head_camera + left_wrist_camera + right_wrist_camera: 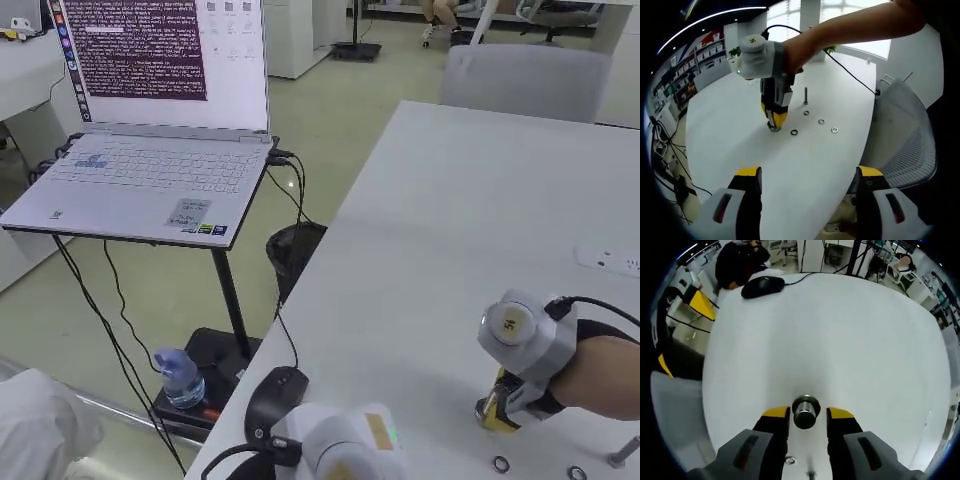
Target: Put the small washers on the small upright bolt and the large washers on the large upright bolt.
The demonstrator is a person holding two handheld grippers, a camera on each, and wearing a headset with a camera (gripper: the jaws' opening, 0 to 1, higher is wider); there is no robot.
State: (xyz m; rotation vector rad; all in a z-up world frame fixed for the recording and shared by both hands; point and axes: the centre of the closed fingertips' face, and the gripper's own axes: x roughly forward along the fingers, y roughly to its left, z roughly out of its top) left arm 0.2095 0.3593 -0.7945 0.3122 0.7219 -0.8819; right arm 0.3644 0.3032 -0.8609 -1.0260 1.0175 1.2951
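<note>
My right gripper [808, 411] points down at the white table [830, 330], its jaws drawn in tight on both sides of the large upright bolt [806, 415]. In the head view the right gripper [497, 412] is at the lower right, with two washers [500, 463] and the small bolt [622, 455] beside it. The left gripper view shows the right gripper [773, 122] with the large bolt [774, 128] at its tip. Behind it stands the small upright bolt [805, 95], and several washers [821, 121] lie flat nearby. My left gripper [809, 172] is open and holds nothing, well short of them.
A black mouse [275, 395] lies at the table's near corner. A laptop [150, 170] sits on a stand left of the table, with a water bottle [180, 375] on the stand's base. A power strip [610, 262] lies at the right edge. A grey chair [525, 80] stands at the far end.
</note>
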